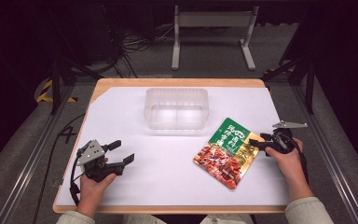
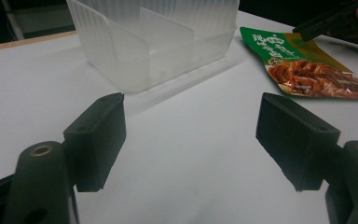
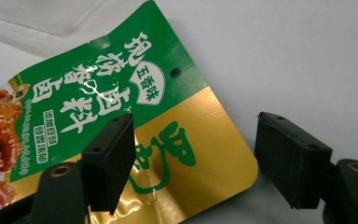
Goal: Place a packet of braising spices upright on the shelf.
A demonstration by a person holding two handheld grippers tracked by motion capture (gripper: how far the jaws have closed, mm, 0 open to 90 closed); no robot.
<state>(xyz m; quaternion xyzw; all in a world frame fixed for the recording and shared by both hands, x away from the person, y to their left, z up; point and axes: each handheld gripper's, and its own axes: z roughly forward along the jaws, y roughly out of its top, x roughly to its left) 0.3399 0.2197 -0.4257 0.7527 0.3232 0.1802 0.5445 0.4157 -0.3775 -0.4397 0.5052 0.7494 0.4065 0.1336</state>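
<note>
Green-and-gold food pouch (image 1: pixel 227 152) flat on white table cover (image 1: pixel 168 163), right of centre. Right gripper (image 1: pixel 260 143) at its right edge, jaws wide, straddling corner. Clear divided container (image 1: pixel 176 108) upper centre, empty. Left gripper (image 1: pixel 122 152) lower left, wide, holding nothing.

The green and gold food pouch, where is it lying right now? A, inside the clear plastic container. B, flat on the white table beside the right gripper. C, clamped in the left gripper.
B: the green and gold food pouch lies flat on the white table surface, the open right gripper at its corner, apart from the clear plastic container.
</note>
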